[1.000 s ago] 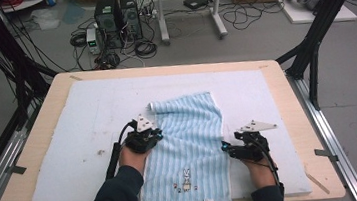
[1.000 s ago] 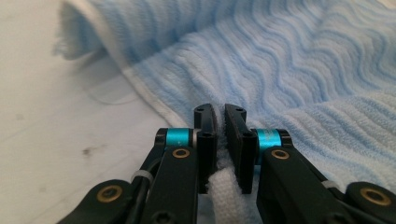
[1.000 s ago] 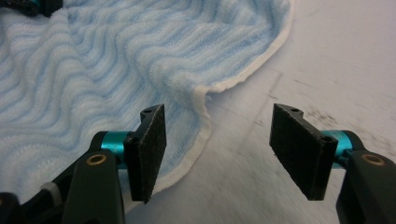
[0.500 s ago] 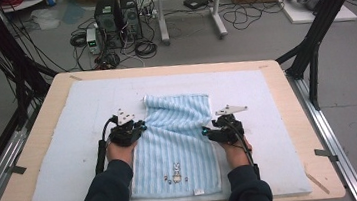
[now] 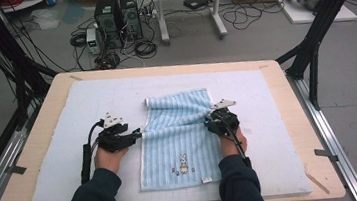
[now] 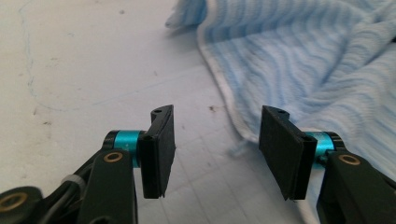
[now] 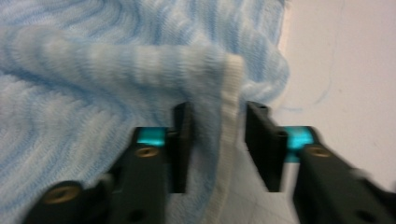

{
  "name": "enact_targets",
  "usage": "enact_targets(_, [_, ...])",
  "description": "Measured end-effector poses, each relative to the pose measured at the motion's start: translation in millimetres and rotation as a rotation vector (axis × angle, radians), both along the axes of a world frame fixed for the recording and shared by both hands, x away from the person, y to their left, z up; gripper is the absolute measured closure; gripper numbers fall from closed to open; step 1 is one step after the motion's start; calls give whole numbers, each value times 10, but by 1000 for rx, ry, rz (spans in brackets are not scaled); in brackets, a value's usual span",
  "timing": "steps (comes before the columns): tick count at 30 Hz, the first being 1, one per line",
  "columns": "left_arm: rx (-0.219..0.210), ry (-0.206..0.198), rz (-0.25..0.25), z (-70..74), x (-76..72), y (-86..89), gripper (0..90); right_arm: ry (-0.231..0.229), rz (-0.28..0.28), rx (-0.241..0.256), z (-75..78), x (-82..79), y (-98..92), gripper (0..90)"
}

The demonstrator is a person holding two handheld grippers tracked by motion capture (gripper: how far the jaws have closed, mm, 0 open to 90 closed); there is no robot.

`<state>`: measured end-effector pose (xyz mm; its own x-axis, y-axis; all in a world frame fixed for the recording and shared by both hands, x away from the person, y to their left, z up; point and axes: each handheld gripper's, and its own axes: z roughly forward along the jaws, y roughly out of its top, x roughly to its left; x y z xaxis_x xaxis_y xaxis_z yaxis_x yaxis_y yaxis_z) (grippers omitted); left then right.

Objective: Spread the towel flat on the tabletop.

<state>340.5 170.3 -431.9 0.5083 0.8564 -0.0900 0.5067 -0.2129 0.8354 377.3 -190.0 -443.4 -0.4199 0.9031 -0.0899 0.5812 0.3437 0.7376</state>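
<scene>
High view: blue striped towel point(image 5: 182, 135) lies between both grippers on the white mat point(image 5: 62, 158). Right gripper point(image 7: 215, 135), jaws parted, straddles a raised towel edge. Left gripper point(image 6: 217, 140), jaws spread, sits empty just beside the towel's hem.

I see a light wooden table point(image 5: 284, 77) with a pale blue-white mat point(image 5: 77, 111) spread over nearly all of its top, leaving a bare wood margin around the edges. On the mat, a blue-and-white striped towel point(image 5: 179, 145) lies near the middle and reaches toward 6 o'clock. Its far end, toward 12 o'clock, is rumpled. A small rabbit motif point(image 5: 183, 159) sits near the towel's 6 o'clock edge. Faint blue pen lines mark the mat at about 9 o'clock.
</scene>
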Motion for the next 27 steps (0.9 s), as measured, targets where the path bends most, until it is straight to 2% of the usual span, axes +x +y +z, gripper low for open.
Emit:
enact_targets(2, [-5, -1, -41, -6, -65, -6, 448, -18, 4, 39, 45, -65, -62, 507])
enact_targets(4, [2, 31, -101, -19, -124, -33, 438, -39, 24, 88, 104, -186, -130, 481])
enact_targets(7, [-24, 24, -143, -42, -250, -60, 446, -46, 66, 113, 144, -357, -195, 448])
enact_targets(10, [-17, 51, -160, -66, -345, -63, 447, -66, 101, 112, 155, -564, -246, 437])
enact_targets(11, [-41, 46, -153, -79, -397, -62, 444, -57, 104, 108, 156, -628, -258, 429])
enact_targets(12, [-47, 47, -147, -85, -456, -56, 446, -51, 109, 106, 160, -691, -264, 417])
enact_targets(15, [-53, 46, -139, -92, -615, -46, 444, -56, 130, 98, 182, -901, -273, 410])
enact_targets(18, [-55, 61, -146, -99, -772, -82, 454, -65, 145, 97, 183, -1121, -296, 433])
enact_targets(22, [-30, 76, -187, -119, -971, -180, 515, -25, 163, 98, 78, -1357, -331, 486])
enact_targets(27, [3, 101, -196, -176, -1117, -340, 532, 23, 180, 94, -2, -1518, -310, 524])
